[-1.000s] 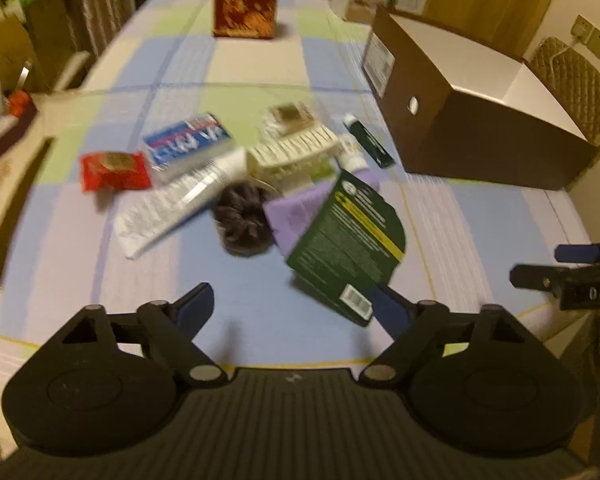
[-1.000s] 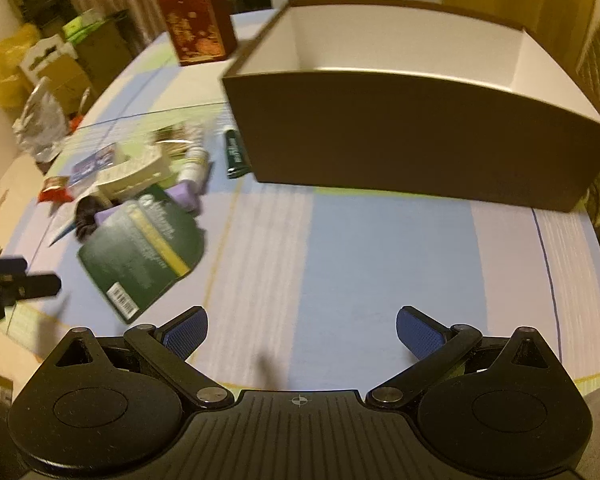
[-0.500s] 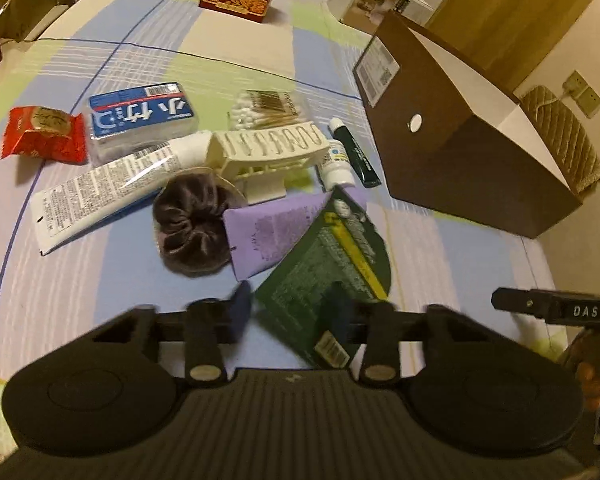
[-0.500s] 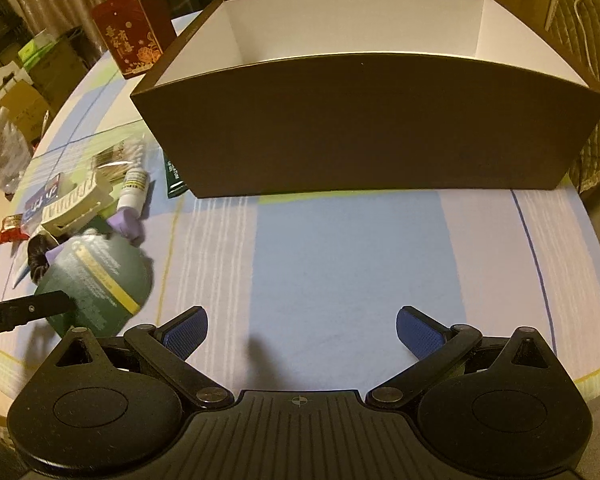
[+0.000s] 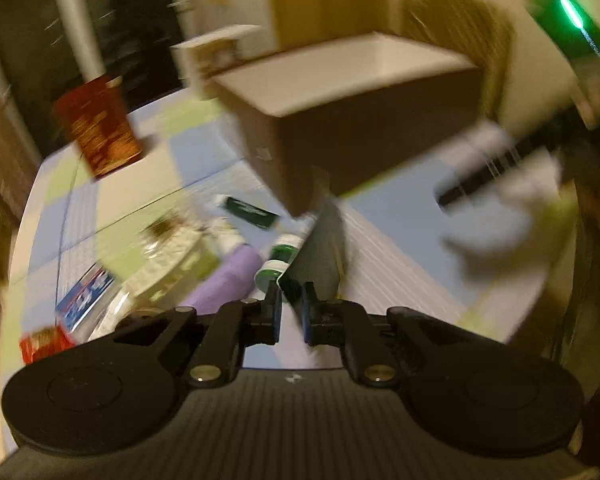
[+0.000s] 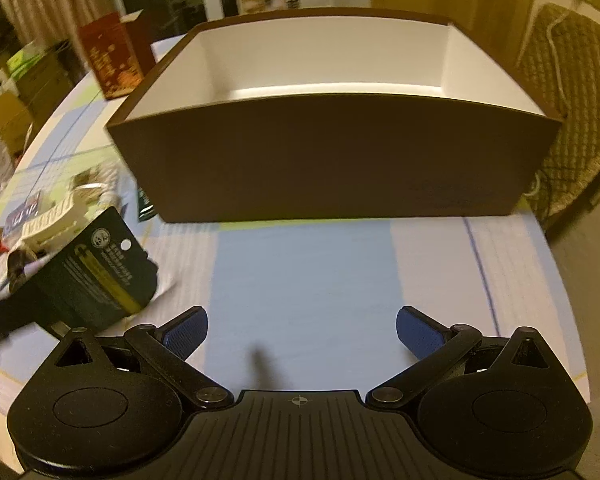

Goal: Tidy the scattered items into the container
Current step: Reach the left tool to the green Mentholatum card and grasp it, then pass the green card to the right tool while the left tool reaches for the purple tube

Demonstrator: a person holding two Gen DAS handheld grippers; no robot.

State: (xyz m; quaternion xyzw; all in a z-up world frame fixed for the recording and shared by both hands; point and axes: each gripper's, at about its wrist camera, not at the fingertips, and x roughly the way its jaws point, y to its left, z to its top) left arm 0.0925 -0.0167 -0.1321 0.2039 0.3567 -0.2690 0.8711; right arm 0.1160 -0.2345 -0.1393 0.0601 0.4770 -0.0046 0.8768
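**Green card pack pinched in left gripper, lifted off table**

Green card pack (image 6: 100, 268) being held edge-on between the fingers of the left gripper (image 5: 291, 312), pressed tight on its lower edge, tilting up clear of the checked tablecloth (image 6: 308, 280). Hanging beside the brown box (image 6: 332, 168), just off its near left corner, not yet over the white inside. Right gripper (image 6: 302, 330) hovering with fingers spread wide, gripping nothing, facing the box's long brown wall. Lying behind the pack: purple tube (image 5: 224, 284), dark green tube (image 5: 250, 210), cream hair clip (image 6: 56, 216), blue packet (image 5: 86, 294), red sachet (image 5: 44, 346). Left view heavily blurring. Red carton (image 6: 114, 56) standing far back.
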